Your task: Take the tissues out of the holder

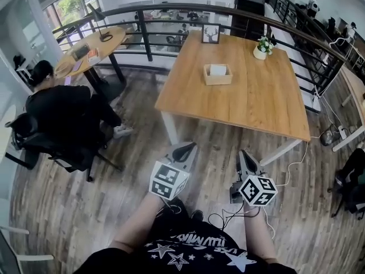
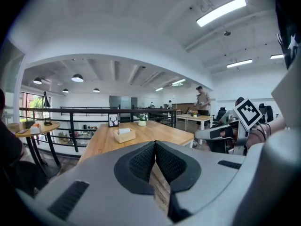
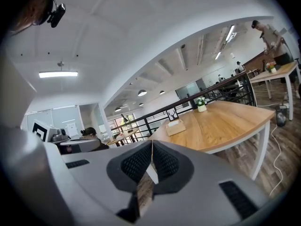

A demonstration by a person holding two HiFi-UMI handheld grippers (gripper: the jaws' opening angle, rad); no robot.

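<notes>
A wooden tissue holder [image 1: 218, 74] with white tissues in it stands on the far half of the wooden table [image 1: 251, 104]; it also shows as the holder [image 2: 124, 135] in the left gripper view and as the holder [image 3: 175, 126] in the right gripper view. My left gripper [image 1: 186, 149] and right gripper [image 1: 246, 154] hang side by side over the floor, short of the table's near edge. Both point toward the table. Each has its jaws pressed together with nothing between them, as the left gripper [image 2: 155, 145] and right gripper [image 3: 152, 144] views show.
A framed deer picture [image 1: 211, 33] and a small potted plant [image 1: 262, 47] stand at the table's far edge. A person in black [image 1: 60, 110] sits on an office chair at the left beside a round table [image 1: 94, 47]. A black railing [image 1: 171, 13] runs behind. Cables [image 1: 293, 164] lie on the floor.
</notes>
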